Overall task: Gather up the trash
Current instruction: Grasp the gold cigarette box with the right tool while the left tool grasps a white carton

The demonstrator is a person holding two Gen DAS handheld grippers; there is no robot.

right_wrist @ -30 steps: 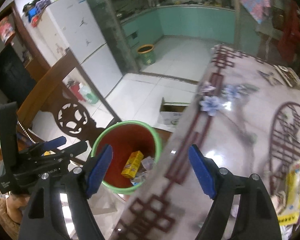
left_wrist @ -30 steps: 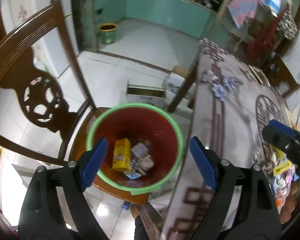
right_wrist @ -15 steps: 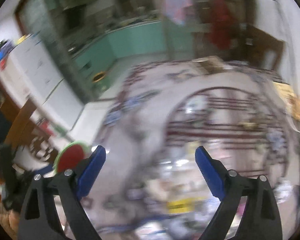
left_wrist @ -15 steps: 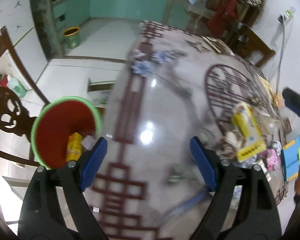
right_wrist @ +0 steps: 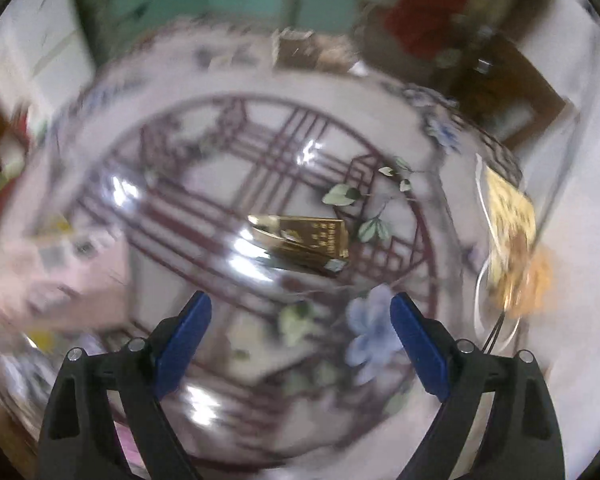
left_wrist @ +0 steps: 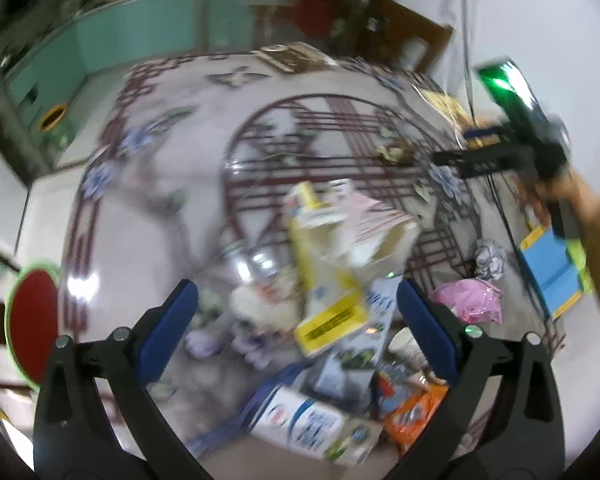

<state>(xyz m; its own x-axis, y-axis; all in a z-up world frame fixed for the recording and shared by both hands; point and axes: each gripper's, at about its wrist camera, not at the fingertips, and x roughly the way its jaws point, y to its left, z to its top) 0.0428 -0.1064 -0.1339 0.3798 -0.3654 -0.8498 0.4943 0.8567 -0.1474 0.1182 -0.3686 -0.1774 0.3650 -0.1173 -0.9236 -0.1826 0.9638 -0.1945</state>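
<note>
My left gripper [left_wrist: 296,292] hangs over a heap of trash on the patterned table [left_wrist: 148,208], its jaws opening and nothing between the pads. The heap holds a yellow carton [left_wrist: 324,280], a white-and-blue milk carton [left_wrist: 308,420], an orange packet [left_wrist: 416,412], a paper cup [left_wrist: 406,346], a pink bag [left_wrist: 470,300] and a crumpled paper ball [left_wrist: 490,258]. The red bin [left_wrist: 32,320] with a green rim sits off the table's left edge. My right gripper [right_wrist: 300,304] is open and empty above the table [right_wrist: 220,160], with a gold box [right_wrist: 304,240] lying just beyond its fingertips.
The right-hand gripper [left_wrist: 464,148], held in a person's hand [left_wrist: 592,216], shows at the upper right of the left wrist view. A blue and green board [left_wrist: 552,268] lies at the table's right edge. A yellow packet [right_wrist: 508,216] lies right of the gold box. Both views are blurred.
Both grippers have swung from over the red bin, right across the table. The left now looks down on the trash heap, the right on the gold box. The left jaws stand wider.
</note>
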